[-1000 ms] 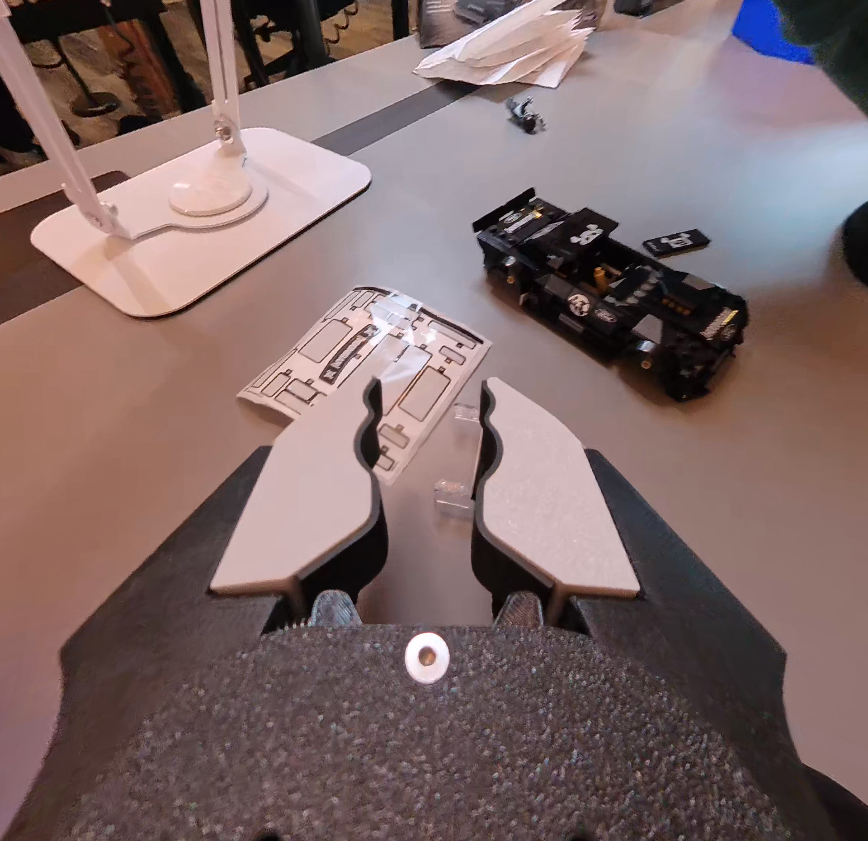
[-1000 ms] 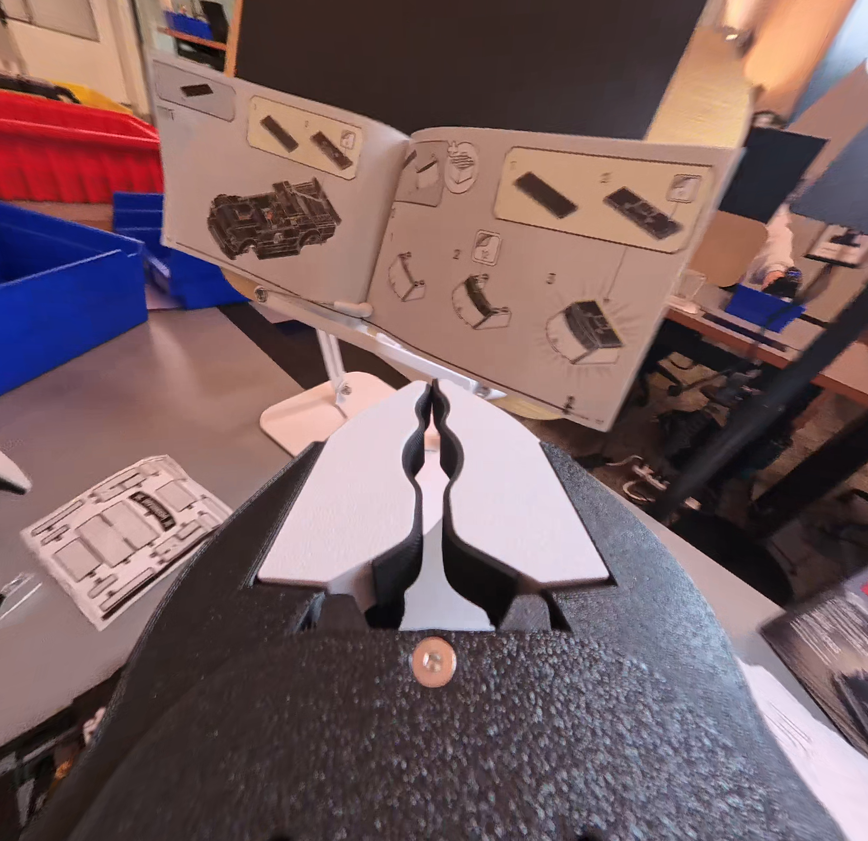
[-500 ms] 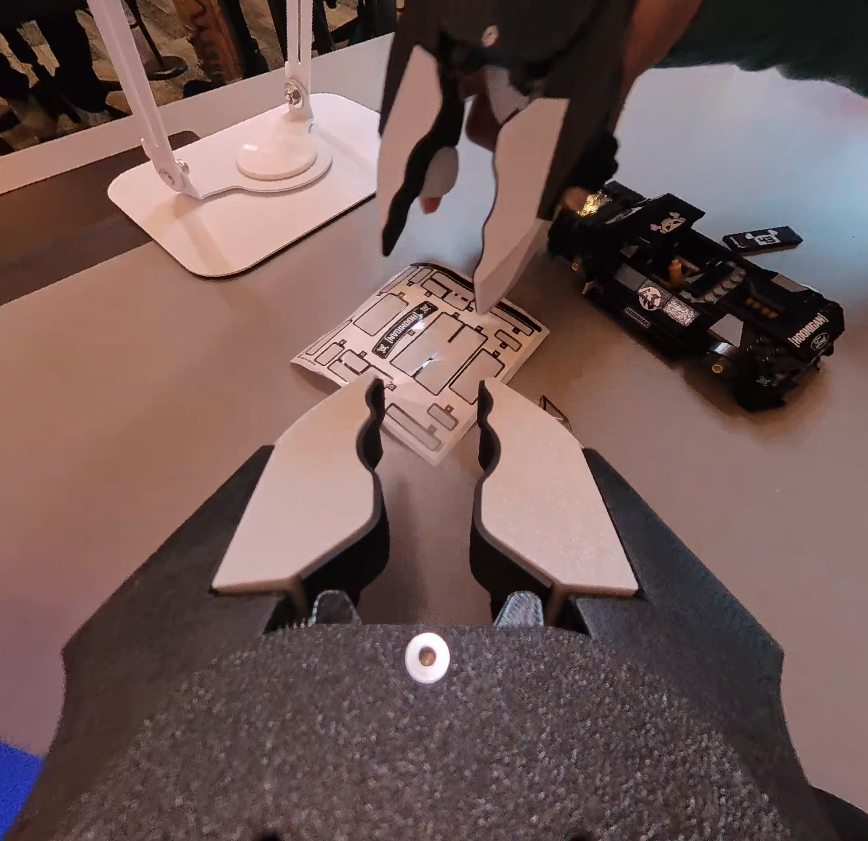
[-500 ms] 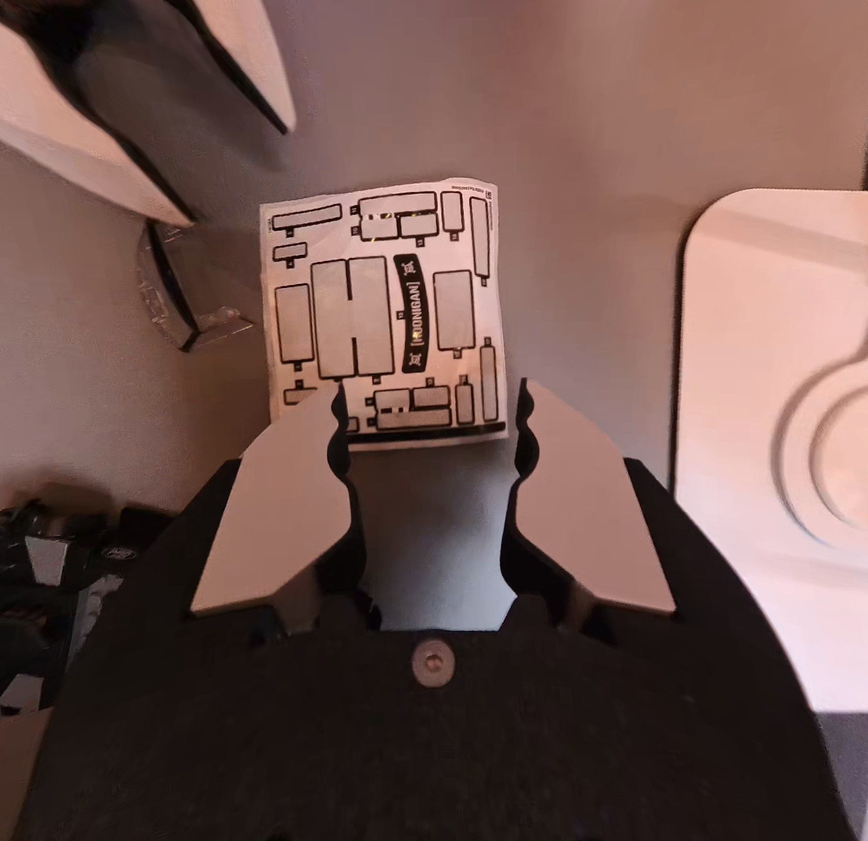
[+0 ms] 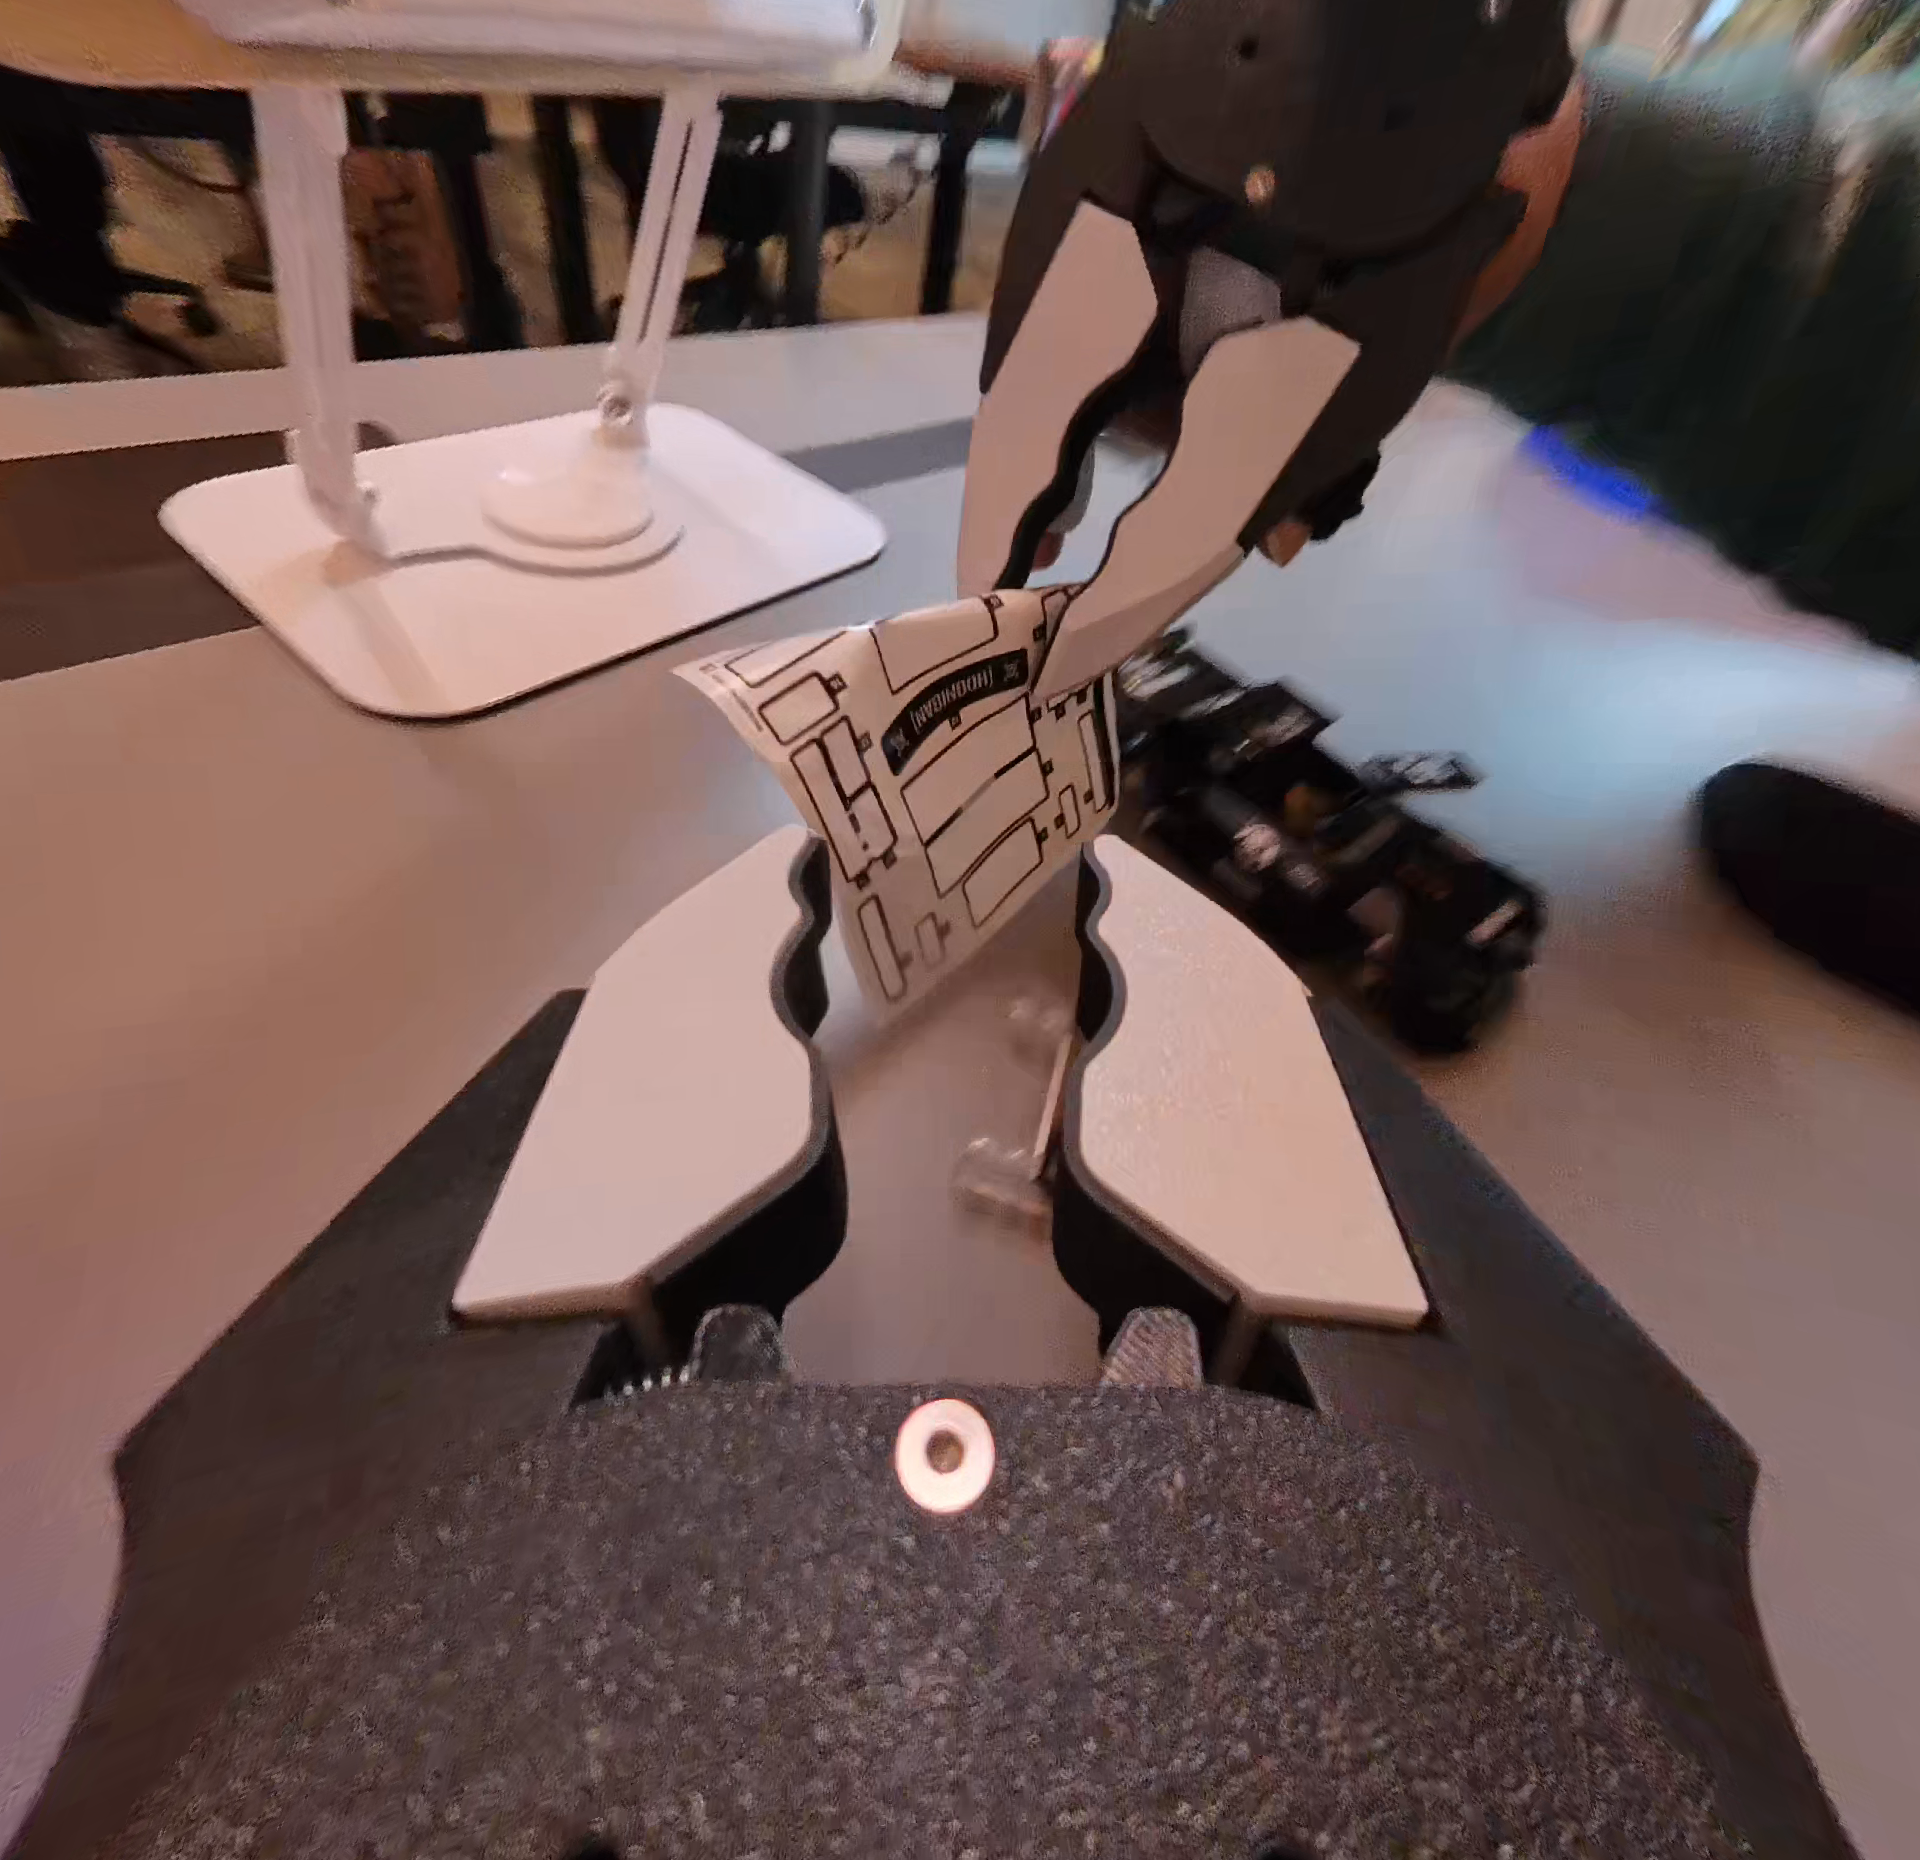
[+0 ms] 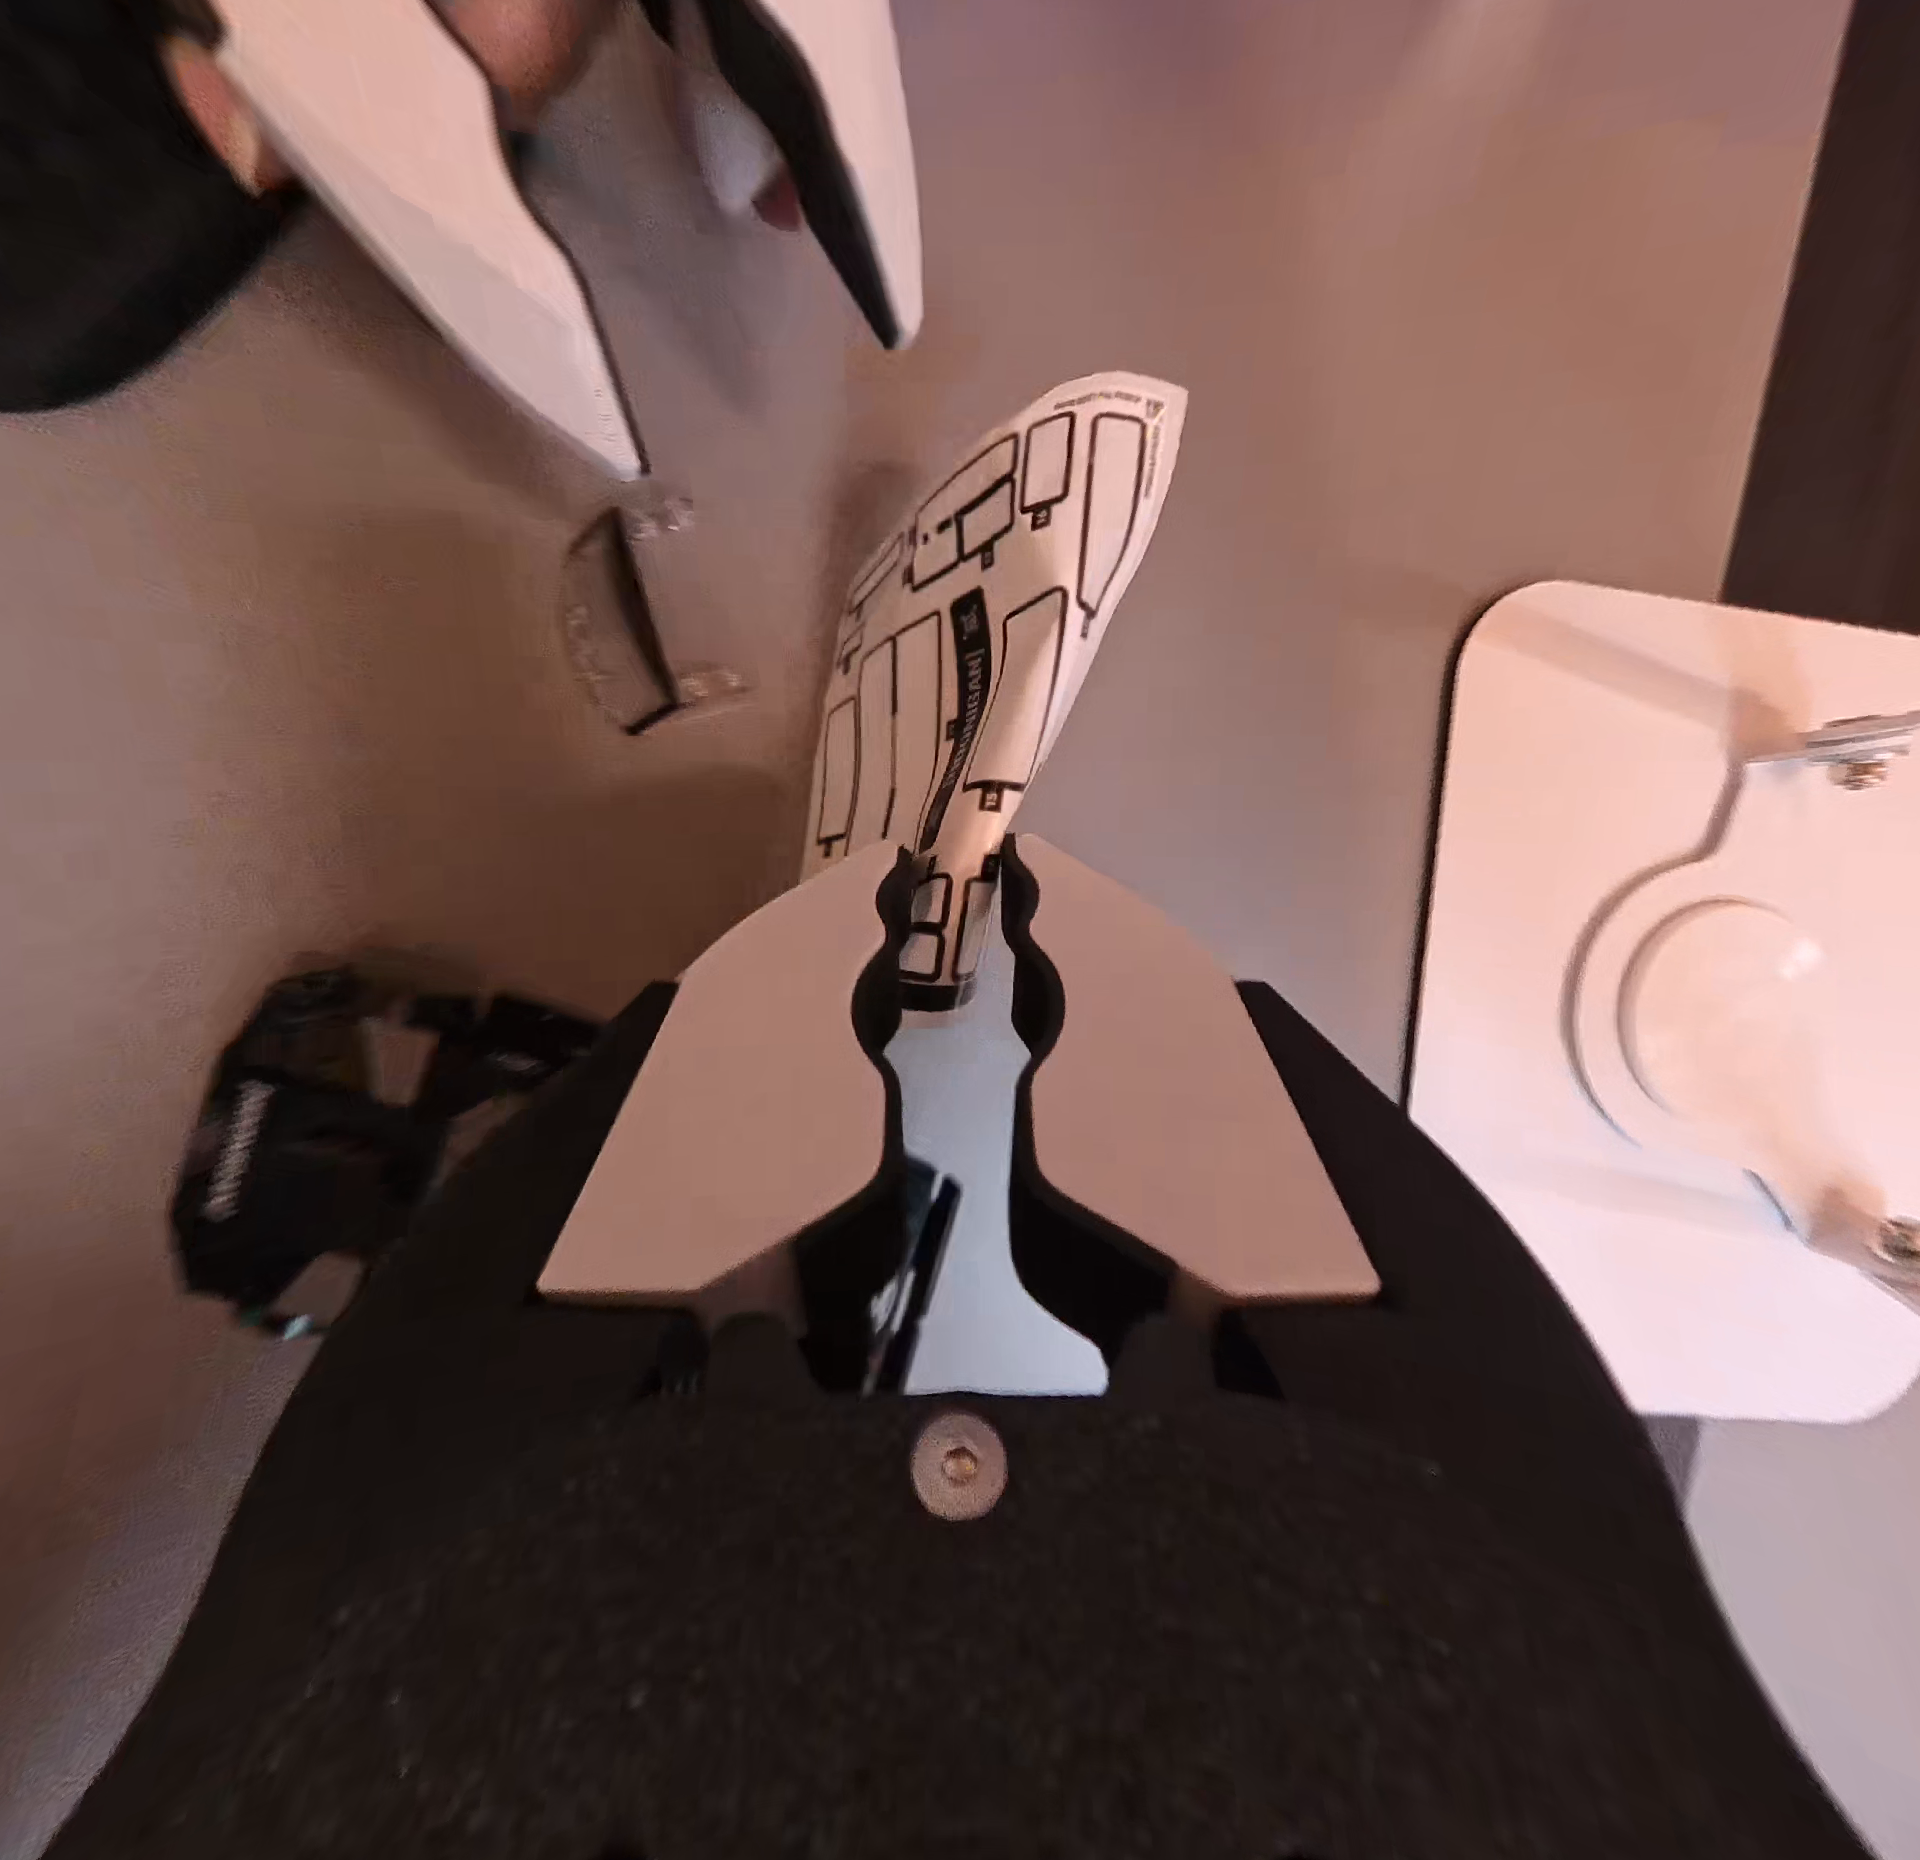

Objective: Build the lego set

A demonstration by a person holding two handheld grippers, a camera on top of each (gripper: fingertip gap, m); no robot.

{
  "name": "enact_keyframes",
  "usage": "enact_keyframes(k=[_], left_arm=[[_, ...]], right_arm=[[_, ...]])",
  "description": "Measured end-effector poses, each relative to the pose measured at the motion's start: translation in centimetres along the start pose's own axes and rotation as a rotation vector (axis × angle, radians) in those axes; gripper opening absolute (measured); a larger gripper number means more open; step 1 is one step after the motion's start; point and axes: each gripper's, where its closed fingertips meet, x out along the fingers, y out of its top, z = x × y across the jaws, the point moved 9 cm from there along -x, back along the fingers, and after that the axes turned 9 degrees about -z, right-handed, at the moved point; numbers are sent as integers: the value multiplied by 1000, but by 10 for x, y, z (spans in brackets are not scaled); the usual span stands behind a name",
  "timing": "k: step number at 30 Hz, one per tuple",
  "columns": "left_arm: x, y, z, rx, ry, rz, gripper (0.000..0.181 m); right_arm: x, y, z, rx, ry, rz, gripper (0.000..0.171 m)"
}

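My right gripper (image 6: pixel 956 860) is shut on the near edge of a white sticker sheet (image 6: pixel 997 647) and holds it curled up off the grey table. In the left wrist view the sticker sheet (image 5: pixel 935 771) hangs from the right gripper (image 5: pixel 1049 589) just beyond my left gripper (image 5: pixel 945 875), which is open and empty. A clear windscreen piece (image 5: pixel 1023 1114) lies on the table between the left fingers; it also shows in the right wrist view (image 6: pixel 623 636). The black lego car (image 5: pixel 1330 854) stands to the right, also in the right wrist view (image 6: pixel 312 1114). The left gripper (image 6: pixel 758 387) shows at top left.
The white base of the booklet stand (image 5: pixel 520 553) sits at the back left, and at the right in the right wrist view (image 6: pixel 1662 979). A person's dark sleeve (image 5: pixel 1714 356) reaches in from the right. A dark object (image 5: pixel 1818 875) lies at the right edge. One gripper's finger ends stand about 8 cm off the other's.
My right gripper came down from facing the booklet, closed on the sticker sheet and lifted it off the table. My left gripper stayed open and drew closer to the clear piece.
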Motion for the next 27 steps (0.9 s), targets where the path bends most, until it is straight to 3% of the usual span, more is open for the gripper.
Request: enact_keyframes(k=[5,10,13,14,16,19,23,27], left_arm=[[2,10,14,-65,-228,64,44],[-3,20,54,-15,-538,161,2],[-6,27,74,21,-631,194,1],[-6,28,79,19,-642,195,1],[-3,29,83,-30,-636,190,1],[2,25,78,-164,-622,163,1],[7,23,77,-208,-653,148,1],[8,24,91,-128,-712,131,1]], right_arm=[[-43,8,-37,-12,52,109,16],[-67,3,-71,19,180,198,15],[-72,-6,-83,98,187,254,15],[-73,-9,-85,139,131,271,21],[-82,-13,-89,197,-157,312,37],[-108,-8,-127,102,-517,424,32],[-95,6,-178,-16,-519,400,31],[-63,5,-175,-24,-553,292,46]])
